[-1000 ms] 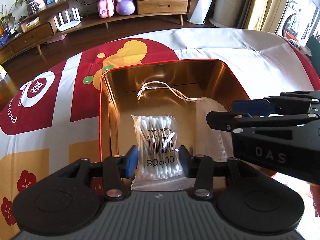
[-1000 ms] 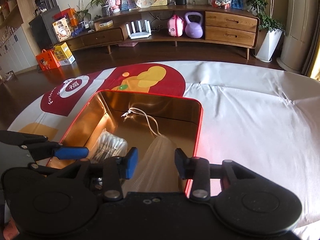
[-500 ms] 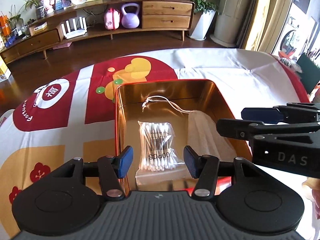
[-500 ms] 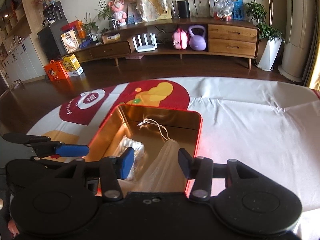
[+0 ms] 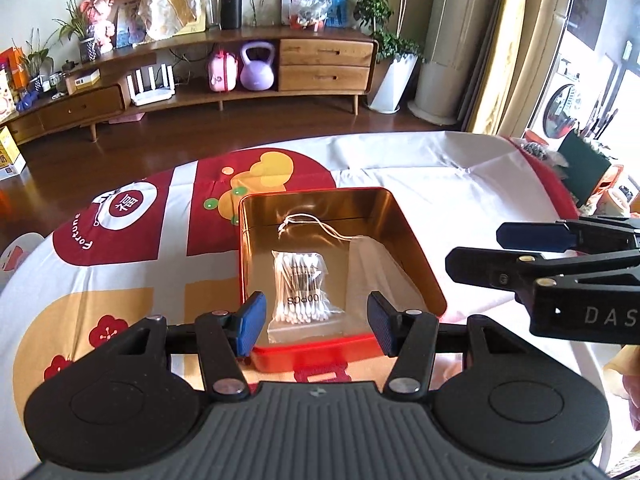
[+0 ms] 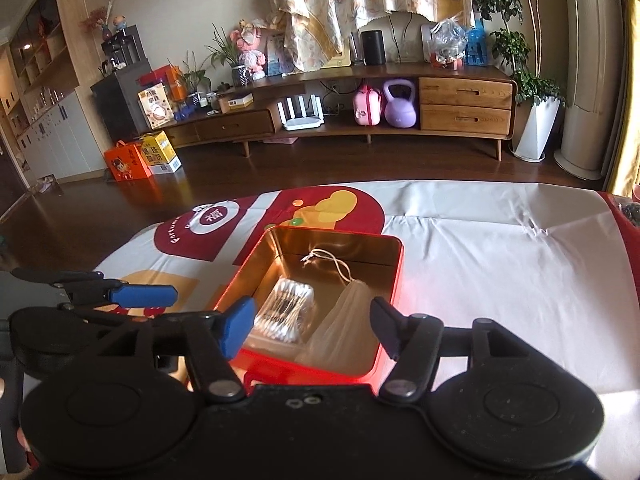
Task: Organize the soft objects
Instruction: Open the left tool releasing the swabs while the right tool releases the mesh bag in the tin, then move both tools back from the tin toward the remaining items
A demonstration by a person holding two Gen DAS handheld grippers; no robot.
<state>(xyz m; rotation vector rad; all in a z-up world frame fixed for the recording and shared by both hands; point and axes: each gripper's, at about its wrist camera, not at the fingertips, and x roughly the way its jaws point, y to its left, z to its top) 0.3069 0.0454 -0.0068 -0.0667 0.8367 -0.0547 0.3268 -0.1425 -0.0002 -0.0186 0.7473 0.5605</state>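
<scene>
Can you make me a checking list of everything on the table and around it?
Surface: tablecloth, white with red and yellow prints.
Job's things: cotton swab packet and drawstring pouch lie side by side inside the red tin.
Clutter: dark items at the table's far right edge.
Grippers: left gripper and right gripper open, empty, at the tin's near side.
Cables: nothing seen on the table.
Surroundings: wooden sideboard, purple kettlebell, potted plant.

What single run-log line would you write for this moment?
left gripper: open, empty | right gripper: open, empty | cotton swab pack and drawstring pouch: side by side in red tin
</scene>
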